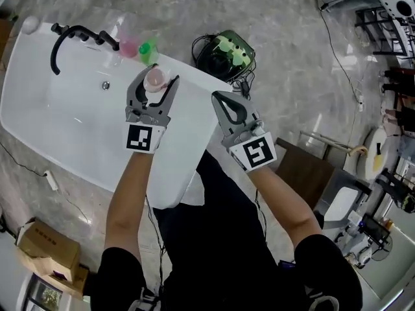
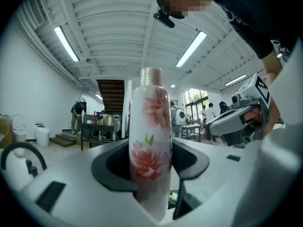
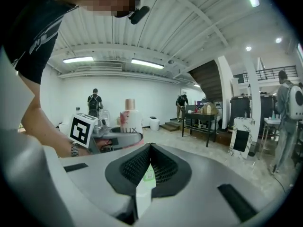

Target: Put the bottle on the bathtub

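So the left gripper (image 1: pixel 159 76) has its jaws pinching the bottle (image 1: pixel 154 80), the white one with the pink flower print. They grip it around the lower body and it's standing pretty much upright. It's over the far rim of the bathtub (image 1: pixel 39 109), and I honestly can't tell if the base is touching yet. The right gripper (image 1: pixel 218 97) hangs beside the tub with its jaws pressed together on nothing.

What I'd worry about:

- That rim looks narrow and rounded. Let go with the base half off it and the bottle probably tips, either into the tub or out toward the black bin (image 1: pixel 224 56) on the floor.
- It's a tall, skinny, glossy bottle. Release it with any lean and I'd guess it topples.
- The pink bottle (image 1: pixel 128 45) and green bottle (image 1: pixel 148 50) sit just beyond it on the same rim. Push a bit too far forward and they could get knocked over.
- The black faucet (image 1: pixel 68 36) is well off to the side, so probably fine.
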The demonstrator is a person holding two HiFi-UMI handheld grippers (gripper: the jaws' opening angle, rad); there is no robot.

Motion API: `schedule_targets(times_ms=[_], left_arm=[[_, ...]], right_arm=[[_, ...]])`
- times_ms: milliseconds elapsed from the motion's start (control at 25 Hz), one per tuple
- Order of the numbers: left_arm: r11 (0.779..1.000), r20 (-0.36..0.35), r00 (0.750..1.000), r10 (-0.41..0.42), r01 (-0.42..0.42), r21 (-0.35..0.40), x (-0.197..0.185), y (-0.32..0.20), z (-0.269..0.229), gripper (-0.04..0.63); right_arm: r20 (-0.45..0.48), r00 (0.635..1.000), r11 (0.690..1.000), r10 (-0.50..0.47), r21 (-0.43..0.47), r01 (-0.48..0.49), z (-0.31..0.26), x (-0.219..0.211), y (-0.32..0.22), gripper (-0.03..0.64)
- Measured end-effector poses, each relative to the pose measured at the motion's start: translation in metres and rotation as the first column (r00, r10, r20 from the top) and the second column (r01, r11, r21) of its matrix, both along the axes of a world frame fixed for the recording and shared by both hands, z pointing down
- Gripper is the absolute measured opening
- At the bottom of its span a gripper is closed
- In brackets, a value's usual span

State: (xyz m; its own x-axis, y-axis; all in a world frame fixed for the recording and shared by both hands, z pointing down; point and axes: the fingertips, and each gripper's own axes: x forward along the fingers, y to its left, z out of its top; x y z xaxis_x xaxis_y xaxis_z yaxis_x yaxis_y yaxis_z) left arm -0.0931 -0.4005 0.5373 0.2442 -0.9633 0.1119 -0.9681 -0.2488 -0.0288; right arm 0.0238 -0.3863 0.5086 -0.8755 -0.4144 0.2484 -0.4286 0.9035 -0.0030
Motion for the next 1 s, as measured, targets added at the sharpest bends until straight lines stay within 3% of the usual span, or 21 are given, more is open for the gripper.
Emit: schedule_targets(times_ms=[120,400,880,1000], left_arm=[[0.999,-0.025,0.999,-0.022,0.021,-0.028,0.002,-0.03,0.068,0.232],[0.996,-0.052,0.997,-0.055,0.052,-0.071,-0.001,-0.081,0.184,0.232],[0.989,-0.025,0.991,-0.134,0.132,-0.059,-0.006,-0.098,0.268,0.232],[0.99,-0.007,0.99,-0.144,0.144,0.011,-0.009,-0.102,0.267,0.232]], right_arm=[[-0.061,0.997,0.998,-0.053,-0.039,0.05,0.061,-0.008,-0.013,0.012],[-0.072,0.988,0.988,-0.136,-0.084,0.13,0.151,-0.019,-0.024,0.012],[-0.048,0.984,0.98,-0.174,-0.101,0.168,0.202,-0.031,-0.037,0.012],[-0.051,0.981,0.979,-0.187,-0.097,0.181,0.212,-0.032,-0.037,0.014]])
